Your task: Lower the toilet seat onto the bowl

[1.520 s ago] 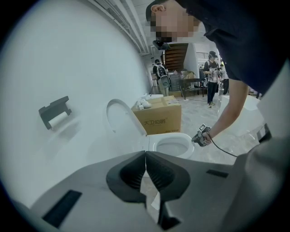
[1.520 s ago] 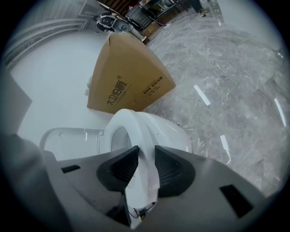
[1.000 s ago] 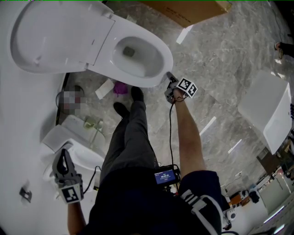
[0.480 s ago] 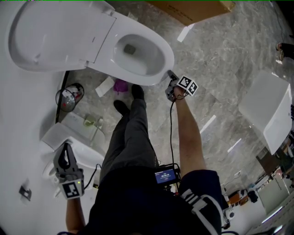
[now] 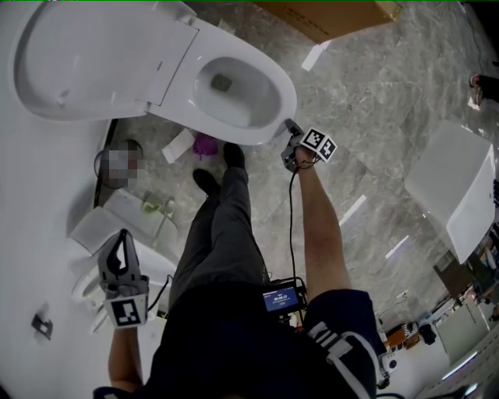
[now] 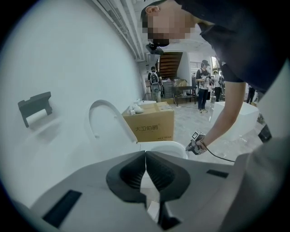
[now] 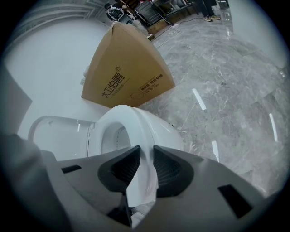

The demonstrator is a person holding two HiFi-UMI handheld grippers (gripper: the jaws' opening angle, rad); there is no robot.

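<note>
The white toilet stands at the top of the head view, its lid point(image 5: 78, 62) raised back against the wall. The seat point(image 5: 269, 82) lies down on the bowl. My right gripper point(image 5: 290, 127) is at the seat's front edge, and in the right gripper view its jaws point(image 7: 146, 165) are shut on that white rim point(image 7: 136, 131). My left gripper point(image 5: 121, 257) hangs at the lower left, far from the toilet, shut and empty point(image 6: 145, 170). The left gripper view shows the raised lid point(image 6: 106, 122) and the right gripper point(image 6: 195, 144) from a distance.
A cardboard box point(image 5: 327, 19) stands on the marble floor behind the toilet. Another white fixture point(image 5: 452, 187) sits at the right, and one more point(image 5: 101, 230) beneath my left gripper. A purple item point(image 5: 204, 146) lies by the person's feet. People stand far off point(image 6: 202, 86).
My left gripper has drifted right and a little lower in the head view. The right gripper and the toilet seat have kept still.
</note>
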